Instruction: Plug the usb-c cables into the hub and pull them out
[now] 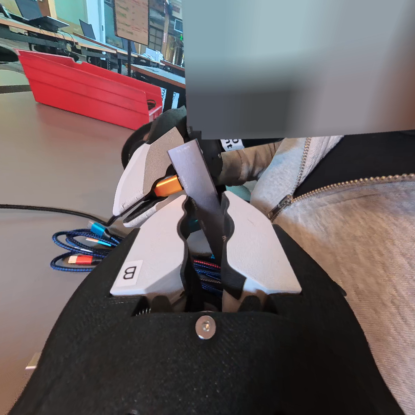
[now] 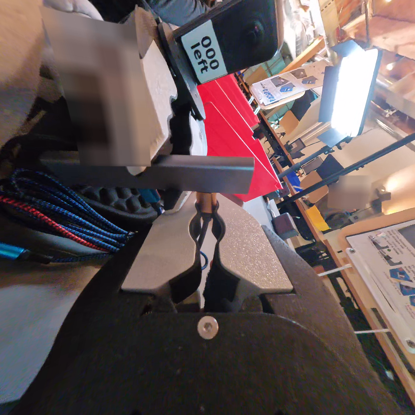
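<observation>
One orange plug (image 1: pixel 168 186) seated, or very nearly, in the side of the hub (image 1: pixel 197 186), so the plugging half of the task looks under way rather than finished. Left gripper (image 1: pixel 205 203) clenched on the lower part of the hub, holding it lifted and tilted above the table (image 1: pixel 56 157). Right gripper (image 2: pixel 205 207) clamped on the orange plug, its thin black cord (image 1: pixel 45 209) trailing away over the table; whether this is the push in or the pull out cannot be told. No second cable visible in the hub, though part of it is hidden between the left gripper's fingers. Several loose cables (image 1: pixel 78 247) lying coiled on the table just beside the grippers: dark blue braided cords, one strand with red flecks, seemingly waiting their turn. Countable plug ends in the heap: two blue ones (image 1: pixel 98 228) and one red one (image 1: pixel 82 260) in the left wrist view; total number of cords in the tangle not clear. Also one red bin (image 1: pixel 89 89) farther back on the table, well apart, and one hub, two grippers.
</observation>
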`<state>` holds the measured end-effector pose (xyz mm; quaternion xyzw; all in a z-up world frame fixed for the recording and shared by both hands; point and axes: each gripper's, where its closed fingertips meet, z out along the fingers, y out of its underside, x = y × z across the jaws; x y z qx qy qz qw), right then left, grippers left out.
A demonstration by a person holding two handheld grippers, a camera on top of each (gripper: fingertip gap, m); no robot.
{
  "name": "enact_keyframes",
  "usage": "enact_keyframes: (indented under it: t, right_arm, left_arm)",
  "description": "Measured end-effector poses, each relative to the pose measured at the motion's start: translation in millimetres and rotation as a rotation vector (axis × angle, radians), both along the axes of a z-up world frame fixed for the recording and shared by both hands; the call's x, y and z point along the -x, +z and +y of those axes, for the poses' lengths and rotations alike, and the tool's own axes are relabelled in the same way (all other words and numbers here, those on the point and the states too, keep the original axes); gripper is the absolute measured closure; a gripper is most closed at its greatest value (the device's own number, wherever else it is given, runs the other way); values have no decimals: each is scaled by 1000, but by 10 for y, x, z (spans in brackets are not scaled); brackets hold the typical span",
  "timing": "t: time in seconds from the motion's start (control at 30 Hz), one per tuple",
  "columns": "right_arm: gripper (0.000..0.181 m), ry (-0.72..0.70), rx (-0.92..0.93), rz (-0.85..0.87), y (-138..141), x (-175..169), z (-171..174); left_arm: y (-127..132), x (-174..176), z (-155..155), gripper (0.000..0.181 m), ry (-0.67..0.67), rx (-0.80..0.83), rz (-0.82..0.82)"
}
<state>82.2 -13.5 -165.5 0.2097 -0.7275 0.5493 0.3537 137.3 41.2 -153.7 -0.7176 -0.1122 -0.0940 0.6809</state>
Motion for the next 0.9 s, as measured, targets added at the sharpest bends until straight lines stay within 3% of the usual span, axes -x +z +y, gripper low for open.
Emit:
enact_keyframes:
  t: [0.2, 0.37, 0.47, 0.67, 0.9]
  right_arm:
    - [175, -31, 3, -62, 87, 96, -154]
    - [173, -67, 46, 96, 319, 37, -149]
    - [171, -78, 4, 191, 323, 29, -95]
    - [168, -56, -134, 541, 300, -55, -59]
    - [173, -35, -88, 260, 148, -36, -50]
  left_arm:
    - [168, 118, -152, 157, 6, -165, -124]
    - [348, 17, -227, 158, -128, -310, -179]
    - [319, 17, -202, 158, -126, -282, -193]
    - [266, -26, -145, 159, -213, -236, -276]
    - [124, -5, -75, 158, -14, -92, -18]
